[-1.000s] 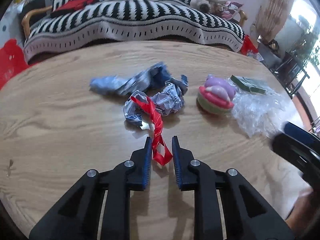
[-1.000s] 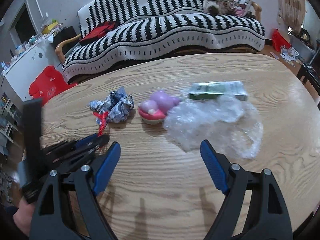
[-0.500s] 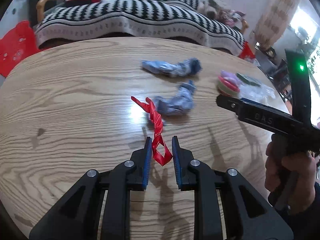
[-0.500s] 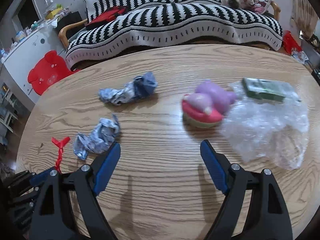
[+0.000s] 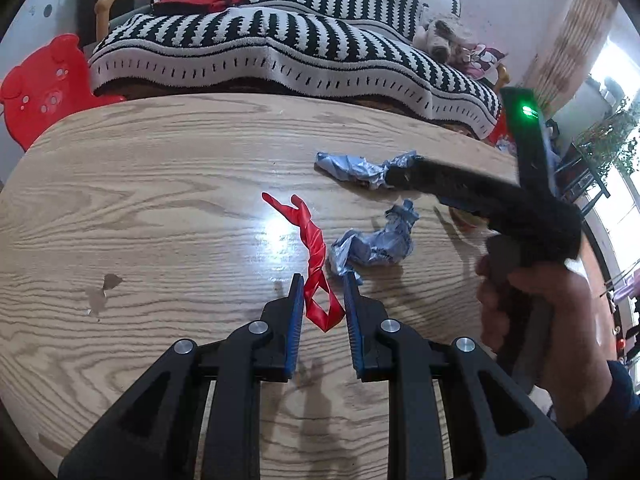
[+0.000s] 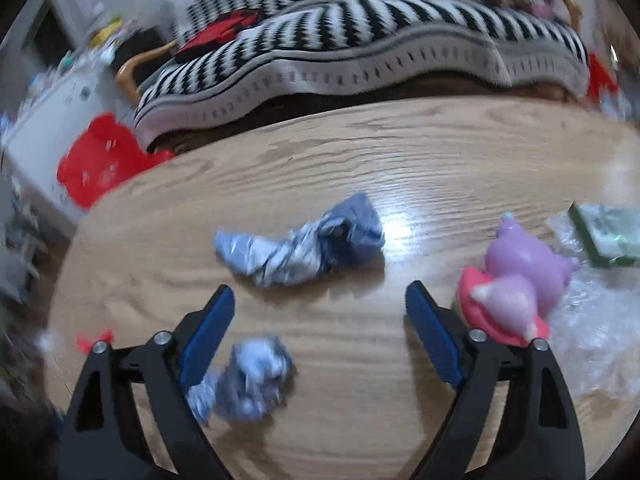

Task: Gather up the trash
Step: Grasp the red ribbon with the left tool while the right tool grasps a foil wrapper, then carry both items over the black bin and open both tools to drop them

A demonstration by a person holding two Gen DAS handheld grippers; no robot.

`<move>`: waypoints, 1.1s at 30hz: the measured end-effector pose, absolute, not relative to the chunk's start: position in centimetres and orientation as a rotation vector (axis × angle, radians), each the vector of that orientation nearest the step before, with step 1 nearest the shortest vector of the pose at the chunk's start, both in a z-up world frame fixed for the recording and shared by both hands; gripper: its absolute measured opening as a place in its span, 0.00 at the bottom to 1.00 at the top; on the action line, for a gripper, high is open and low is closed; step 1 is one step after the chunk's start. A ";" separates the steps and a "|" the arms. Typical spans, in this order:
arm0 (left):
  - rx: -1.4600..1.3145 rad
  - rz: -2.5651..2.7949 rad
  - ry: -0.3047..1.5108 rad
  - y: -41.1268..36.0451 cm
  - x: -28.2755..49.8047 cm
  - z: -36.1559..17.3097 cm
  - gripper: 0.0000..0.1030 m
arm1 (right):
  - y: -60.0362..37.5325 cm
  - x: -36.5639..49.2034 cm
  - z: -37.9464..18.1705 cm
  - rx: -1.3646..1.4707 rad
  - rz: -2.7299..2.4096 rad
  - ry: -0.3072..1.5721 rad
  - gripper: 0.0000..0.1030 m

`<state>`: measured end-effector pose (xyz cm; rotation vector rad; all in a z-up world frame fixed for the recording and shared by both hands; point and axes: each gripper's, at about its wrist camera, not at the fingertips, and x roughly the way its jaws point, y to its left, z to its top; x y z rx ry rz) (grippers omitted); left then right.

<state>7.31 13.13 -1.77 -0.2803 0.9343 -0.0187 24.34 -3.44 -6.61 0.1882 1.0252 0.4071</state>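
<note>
Left fingers (image 5: pixel 320 288) pinch the red strip's (image 5: pixel 314 264) near end, its length pointing away; right fingers (image 6: pixel 320 304) spread empty.

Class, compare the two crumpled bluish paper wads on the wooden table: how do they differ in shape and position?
The far wad is long and twisted; the near wad is bunched into a rough ball. The far wad lies ahead of the open right tool; the near wad sits low beside its left finger. Both are crumpled bluish printed paper resting on the table.

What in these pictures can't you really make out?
- Pink and purple toy: left wrist view, hidden behind the right hand-held gripper.
- Green box: right wrist view, cut by the edge.
- Small crumpled paper: right wrist view, blurred, partly behind a finger.
</note>
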 end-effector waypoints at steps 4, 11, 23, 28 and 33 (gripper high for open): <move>-0.281 -0.016 0.933 12.9 7.9 -1.6 0.19 | -2.4 26.0 -6.6 0.191 0.368 1.033 0.84; -0.295 0.005 0.941 12.8 8.2 -1.8 0.19 | 0.9 25.7 -6.2 0.057 0.354 1.014 0.37; -0.313 -0.002 0.921 11.7 8.1 -0.5 0.19 | -5.2 20.4 -0.4 0.089 0.393 0.919 0.23; -0.282 -0.063 0.896 8.6 7.9 0.9 0.19 | -12.0 15.9 1.8 0.088 0.343 0.874 0.23; -0.231 -0.150 0.889 3.2 7.9 2.0 0.19 | -20.2 11.8 2.4 0.125 0.278 0.873 0.23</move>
